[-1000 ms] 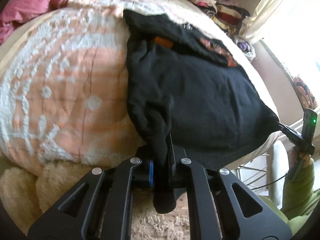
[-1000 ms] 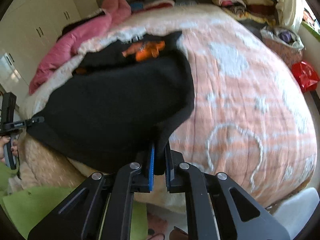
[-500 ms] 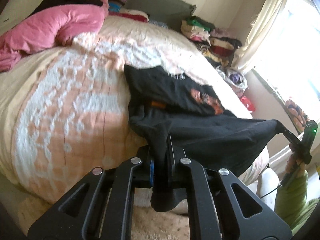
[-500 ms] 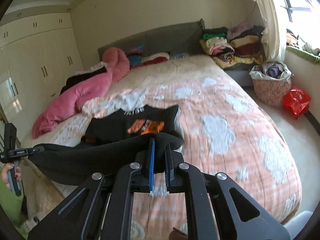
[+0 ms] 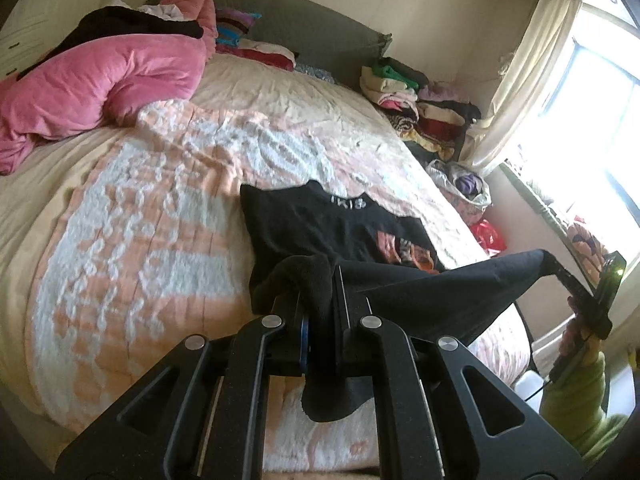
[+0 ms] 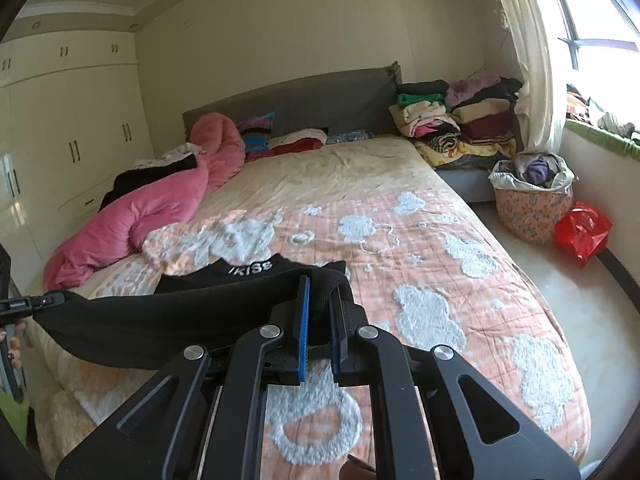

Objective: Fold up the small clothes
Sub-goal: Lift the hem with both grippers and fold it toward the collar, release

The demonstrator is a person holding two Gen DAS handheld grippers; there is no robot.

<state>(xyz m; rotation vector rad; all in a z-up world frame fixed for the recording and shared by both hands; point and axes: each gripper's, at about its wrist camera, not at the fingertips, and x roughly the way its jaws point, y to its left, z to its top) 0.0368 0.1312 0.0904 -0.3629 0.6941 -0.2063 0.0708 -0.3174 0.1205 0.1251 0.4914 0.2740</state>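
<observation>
Room: bedroom, wardrobe (image 6: 60,128), window (image 6: 592,40).
Surface: bed (image 6: 440,248), peach blanket.
Left gripper (image 5: 318,300): pinching black garment (image 5: 420,288) corner.
Right gripper (image 6: 320,312): pinching opposite corner.

black garment (image 6: 224,280), lower centre of right wrist view: white print "KISS"
same print, left wrist view: too blurred to read

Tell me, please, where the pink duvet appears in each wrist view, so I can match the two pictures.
Left wrist view: the pink duvet fills the upper left, bunched up near the head of the bed.
Right wrist view: the pink duvet lies at centre left, curling up towards the headboard.
Shared landmark: the grey headboard, just behind the duvet's far end in both.
</observation>
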